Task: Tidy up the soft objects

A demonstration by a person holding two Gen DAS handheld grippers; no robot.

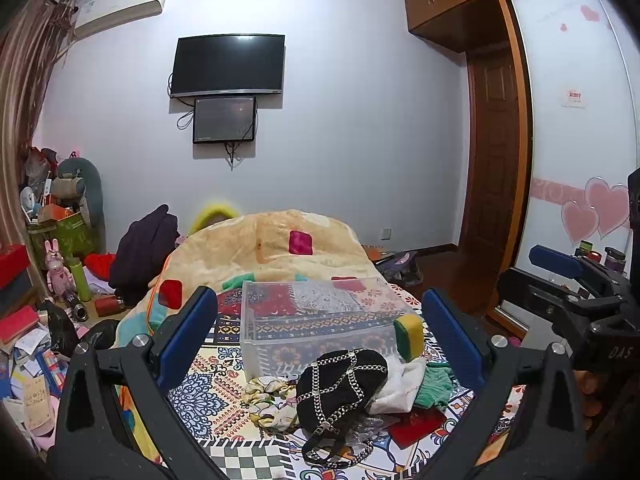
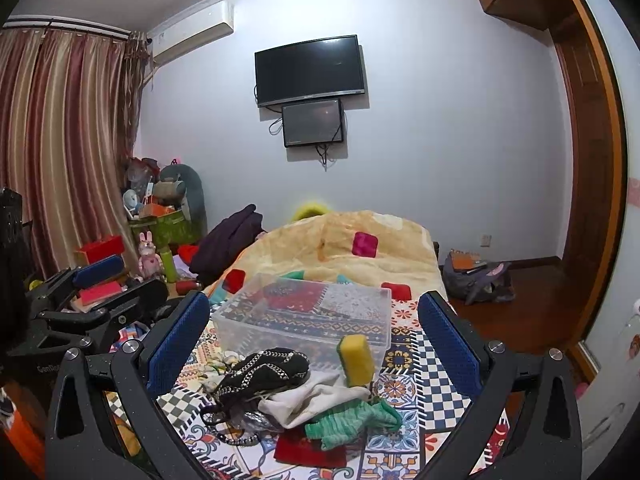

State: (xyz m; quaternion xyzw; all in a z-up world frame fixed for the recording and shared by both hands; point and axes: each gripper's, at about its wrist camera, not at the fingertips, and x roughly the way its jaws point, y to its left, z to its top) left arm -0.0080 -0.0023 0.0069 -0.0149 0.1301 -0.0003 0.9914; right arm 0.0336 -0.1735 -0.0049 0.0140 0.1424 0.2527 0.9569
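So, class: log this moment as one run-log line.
left hand-held gripper: open, empty | right hand-held gripper: open, empty | clear bin: empty | sponge: leaning on bin

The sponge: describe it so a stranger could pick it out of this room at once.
Start at the bed with the patterned cover and find the clear plastic bin on it. A heap of soft things lies in front of the bin, and the sponge stands upright against the bin's near wall. It alone is a stiff yellow block with a green face; its neighbours are limp cloth.
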